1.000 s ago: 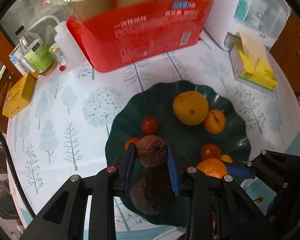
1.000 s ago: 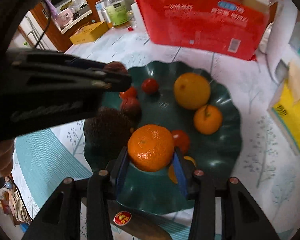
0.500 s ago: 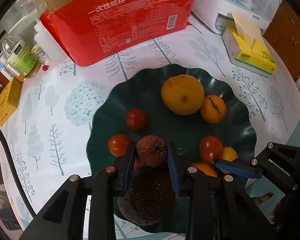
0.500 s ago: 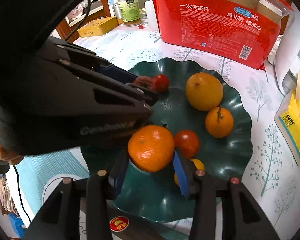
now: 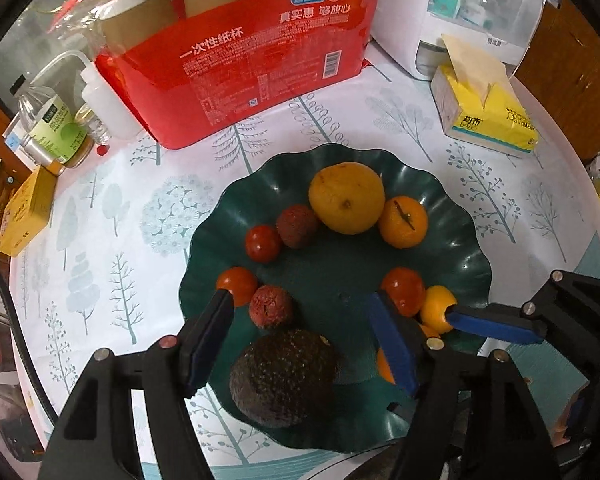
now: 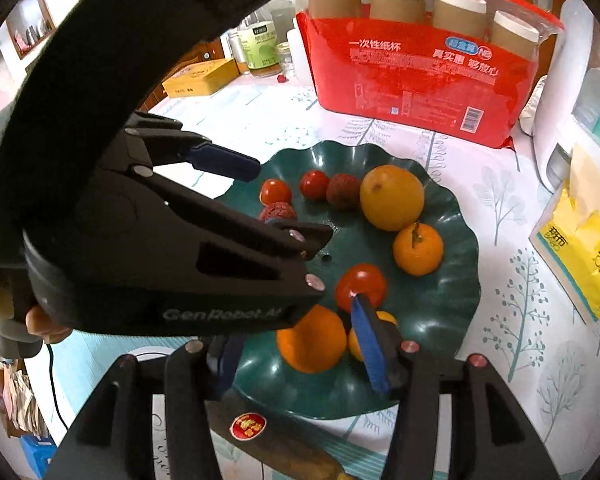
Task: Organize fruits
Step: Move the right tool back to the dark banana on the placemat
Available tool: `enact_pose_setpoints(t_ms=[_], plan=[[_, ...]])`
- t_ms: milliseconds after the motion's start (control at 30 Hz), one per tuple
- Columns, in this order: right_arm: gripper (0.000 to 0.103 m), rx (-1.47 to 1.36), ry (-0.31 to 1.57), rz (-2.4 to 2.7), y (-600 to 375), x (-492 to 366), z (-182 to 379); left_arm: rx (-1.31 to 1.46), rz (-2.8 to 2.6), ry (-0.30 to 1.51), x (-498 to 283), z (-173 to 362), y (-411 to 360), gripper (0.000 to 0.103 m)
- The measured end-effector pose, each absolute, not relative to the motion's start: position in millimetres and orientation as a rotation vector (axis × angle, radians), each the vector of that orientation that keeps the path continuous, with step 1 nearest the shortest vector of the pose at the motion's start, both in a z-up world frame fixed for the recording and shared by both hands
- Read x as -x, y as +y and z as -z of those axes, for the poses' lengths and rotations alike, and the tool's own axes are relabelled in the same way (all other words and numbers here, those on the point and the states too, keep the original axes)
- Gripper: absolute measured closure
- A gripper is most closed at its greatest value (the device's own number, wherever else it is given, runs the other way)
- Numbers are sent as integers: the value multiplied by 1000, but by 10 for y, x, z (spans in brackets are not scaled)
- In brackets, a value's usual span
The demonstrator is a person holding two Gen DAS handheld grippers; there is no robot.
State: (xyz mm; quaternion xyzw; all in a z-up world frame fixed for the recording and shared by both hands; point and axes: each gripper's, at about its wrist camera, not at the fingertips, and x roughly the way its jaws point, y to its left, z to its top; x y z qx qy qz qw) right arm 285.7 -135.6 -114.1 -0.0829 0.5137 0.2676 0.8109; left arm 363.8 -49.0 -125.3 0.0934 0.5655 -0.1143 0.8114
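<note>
My left tongs [image 5: 300, 332] point steeply down over the near side of the dark green wavy plate [image 5: 452, 208], and their jaws are opening with nothing pressed between the blue pads; the dark, bumpy avocado [image 5: 284, 376] lies on the plate just beneath and between them, clear of both pads. Just ahead of the left pad sit a rough red lychee [image 5: 271, 306] and a small red tomato [image 5: 237, 285]. Farther out from these tongs lie another tomato [image 5: 262, 243] and a second lychee [image 5: 298, 225], which sits against the big yellow citrus [image 5: 346, 197], with a small stemmed mandarin [image 5: 402, 221] touching that on its right. My right tongs [image 6: 296, 344] are opening too, and the orange mandarin [image 6: 312, 340] sits on the plate between their jaws; the right pad stands off it, while the left pad is hidden behind my other gripper, so I cannot tell whether it touches. Just past the right pad are a red tomato [image 6: 360, 286] and a small yellow fruit [image 6: 354, 344] tucked beside the mandarin. Beyond the plate on the tree-print tablecloth [image 5: 100, 208] stands a red pack of paper cups [image 5: 236, 68], with a yellow tissue box [image 5: 484, 116] off to the right.
</note>
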Motion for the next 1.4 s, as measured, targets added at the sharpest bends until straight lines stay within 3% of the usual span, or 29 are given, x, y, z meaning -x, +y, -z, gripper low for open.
enact_pose_setpoints(t_ms=[467,600,900,1400], plan=[[50,149,1063,-532,-1483,-2661,863,-193,207,1187,-3247,894,-342,34],[50,134,1034,-510,-1524,-2566,673,-191,202,1149,-3082,653,-313,24],[50,99,990,-450,-1577,-2250,215,-181,241,1071,-2671,160,-197,21],[50,-54,1055,-241,-1510,-1857,75,-221,340,982,-2097,-4,96,18]])
